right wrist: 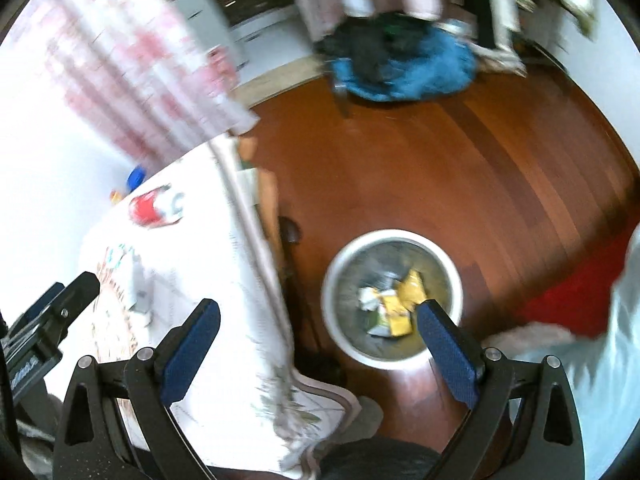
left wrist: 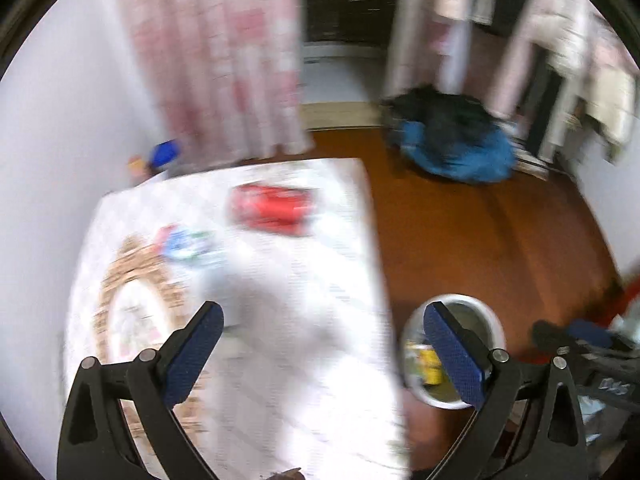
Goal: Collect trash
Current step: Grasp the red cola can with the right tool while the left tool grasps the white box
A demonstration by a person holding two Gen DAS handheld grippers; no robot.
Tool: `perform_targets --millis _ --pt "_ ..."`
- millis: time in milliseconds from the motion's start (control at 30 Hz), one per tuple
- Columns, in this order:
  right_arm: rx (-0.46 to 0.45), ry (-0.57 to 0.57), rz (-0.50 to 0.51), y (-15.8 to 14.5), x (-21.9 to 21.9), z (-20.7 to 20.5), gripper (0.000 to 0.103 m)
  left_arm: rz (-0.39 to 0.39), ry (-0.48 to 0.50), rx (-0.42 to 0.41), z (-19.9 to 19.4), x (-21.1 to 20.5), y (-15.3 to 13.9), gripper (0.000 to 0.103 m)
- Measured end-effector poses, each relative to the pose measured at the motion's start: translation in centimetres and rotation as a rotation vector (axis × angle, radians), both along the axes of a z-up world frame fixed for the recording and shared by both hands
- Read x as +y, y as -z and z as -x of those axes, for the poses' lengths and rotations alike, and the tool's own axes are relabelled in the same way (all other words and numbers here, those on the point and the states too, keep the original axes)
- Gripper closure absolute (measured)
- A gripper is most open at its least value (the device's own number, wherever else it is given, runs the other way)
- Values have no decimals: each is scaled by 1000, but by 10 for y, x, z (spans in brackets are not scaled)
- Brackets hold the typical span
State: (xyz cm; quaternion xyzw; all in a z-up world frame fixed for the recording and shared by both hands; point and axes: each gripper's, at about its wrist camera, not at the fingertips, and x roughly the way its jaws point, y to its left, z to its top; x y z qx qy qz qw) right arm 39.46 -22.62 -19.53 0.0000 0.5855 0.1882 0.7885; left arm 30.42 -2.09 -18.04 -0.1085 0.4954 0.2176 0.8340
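On a cloth-covered table (left wrist: 280,360), a red packet (left wrist: 272,208) awaits both wide-open, empty grippers (left wrist: 320,356) (right wrist: 316,352); a hasty grab could miss the bin (right wrist: 394,300).

red packet (left wrist: 272,210): blurred, print unreadable | bin (right wrist: 394,236): contents smeared

Red packet (left wrist: 272,210) on white patterned tablecloth (left wrist: 304,280); yellow wrappers (right wrist: 402,304) in white-rimmed bin (right wrist: 394,236).

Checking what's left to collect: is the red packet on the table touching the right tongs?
Apart. The right wrist view shows the red packet far up the table, with bare cloth between it and the open right tongs.
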Motion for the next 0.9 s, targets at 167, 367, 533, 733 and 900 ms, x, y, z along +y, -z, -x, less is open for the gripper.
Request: perform_targets --millis 167,367,533,733,900 --pt "3 -283 60 21 126 -15 3 17 -216 82 31 83 49 1" --pt "-28 -567 225 62 270 -37 3 72 -380 164 54 159 112 1" --pt "-71 -732 386 107 356 -58 3 102 -428 211 55 192 150 1" --pt "-41 -816 492 153 398 -73 4 97 -412 233 51 208 164 1" --pt "127 -644 350 150 368 -94 17 124 -368 171 52 200 142 1"
